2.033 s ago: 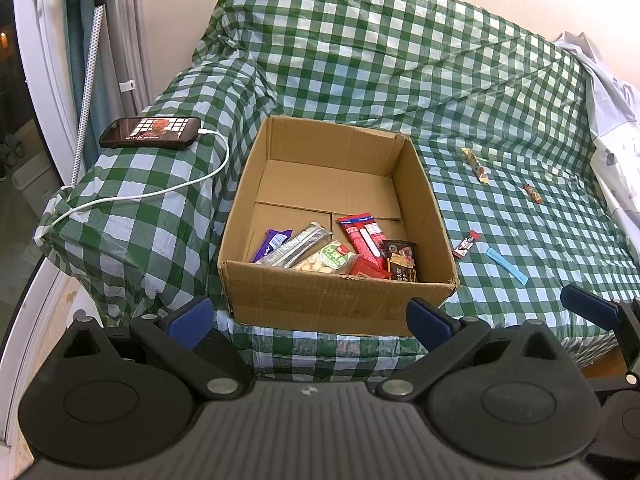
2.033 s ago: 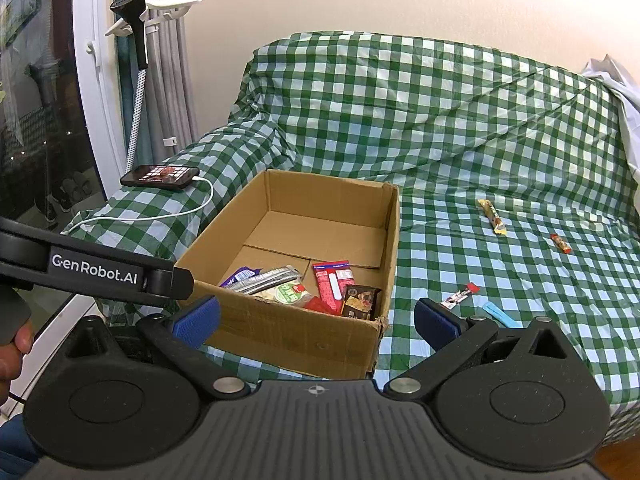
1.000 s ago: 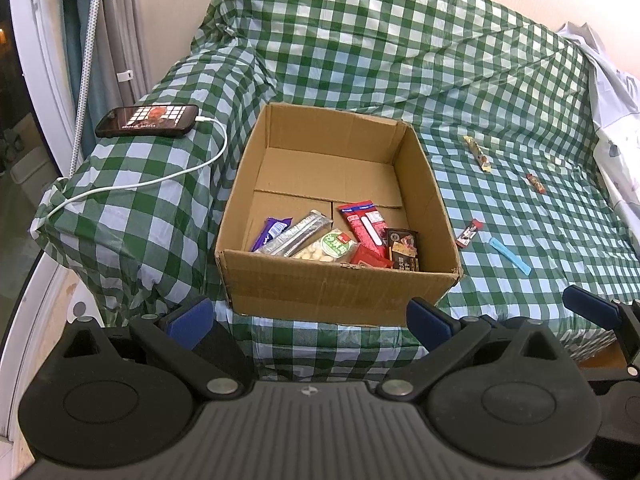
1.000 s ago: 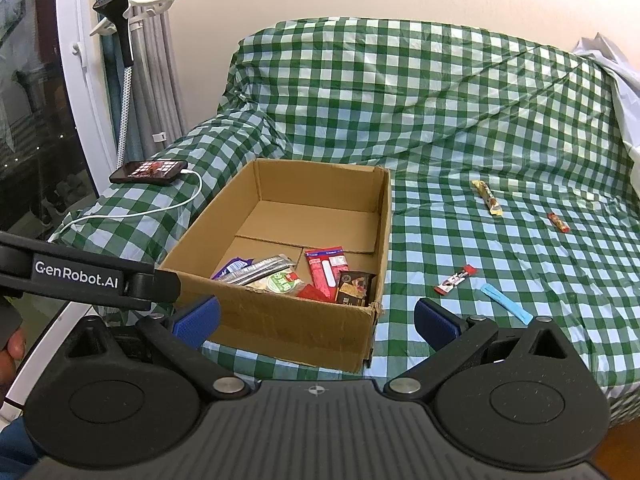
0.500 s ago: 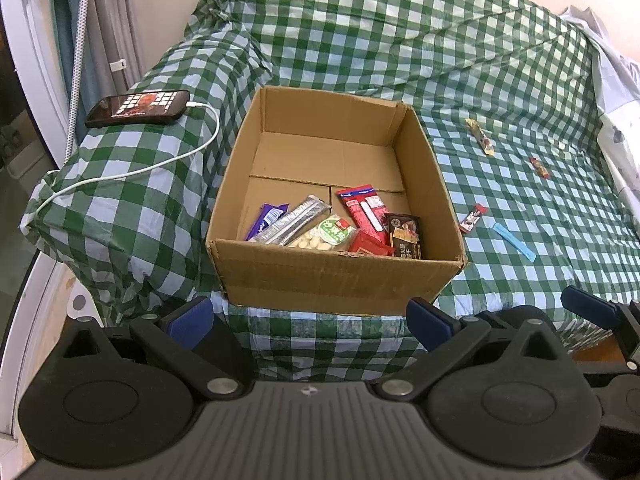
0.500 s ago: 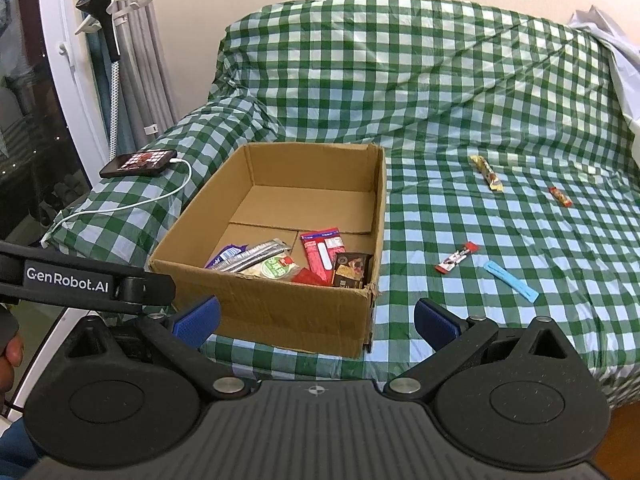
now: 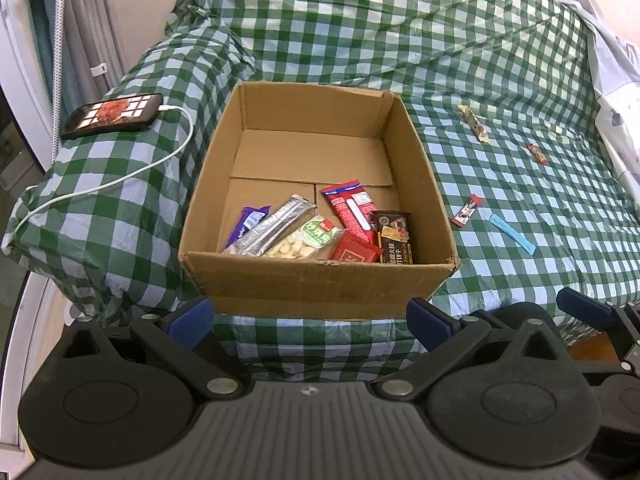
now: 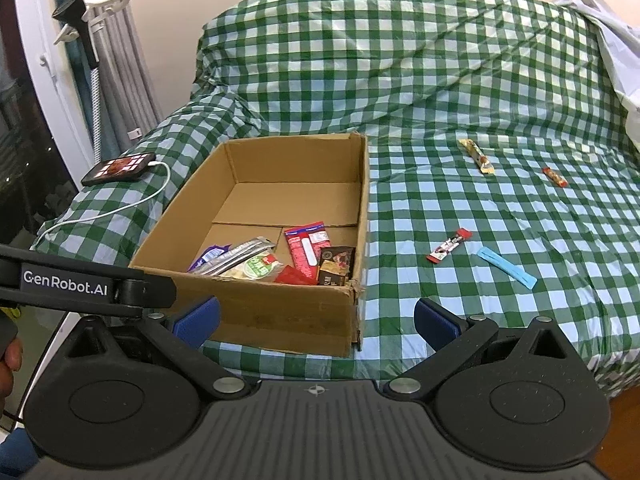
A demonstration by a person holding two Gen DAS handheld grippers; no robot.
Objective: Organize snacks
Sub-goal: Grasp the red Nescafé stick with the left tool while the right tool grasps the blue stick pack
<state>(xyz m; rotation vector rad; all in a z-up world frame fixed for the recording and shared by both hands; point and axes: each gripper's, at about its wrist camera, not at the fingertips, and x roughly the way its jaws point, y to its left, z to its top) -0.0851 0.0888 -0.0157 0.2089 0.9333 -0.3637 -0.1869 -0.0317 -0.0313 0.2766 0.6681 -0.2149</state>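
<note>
Both grippers hang in front of the sofa's near edge with nothing held: our left gripper (image 7: 308, 316) has its blue pads spread wide, and our right gripper (image 8: 318, 322) is spread just as wide. Over the last two seconds we have lifted and tipped both of them forward, so the cardboard box (image 7: 316, 284) now shows more of its floor than it did, and in the right wrist view the loose snacks have slid closer to the centre. Nothing on the sofa has shifted; only our viewpoint has. We read that as lining up for the next pick, not as progress on the pile itself.

Taking the box as our landmark, the checked sofa cover (image 7: 520, 272) spreads under and around it. Left of the box lies a phone (image 7: 114, 116) on the armrest, its white cable (image 7: 120, 178) trailing toward the front. Inside the box, against its near wall, sit the snacks already sorted: a silver bar (image 7: 276, 220), a biscuit pack (image 7: 308, 238), a red pack (image 7: 350, 210) and a dark chocolate pack (image 7: 394, 238).

Right of the box, four pieces remain outside. Just beside its right wall lies a red-and-black bar (image 8: 450, 245), then a blue strip (image 8: 506, 268). Farther back lie a yellow bar (image 8: 476, 156) and, farthest right, a small red candy (image 8: 555, 177). The right gripper looks best placed for the red-and-black bar.
</note>
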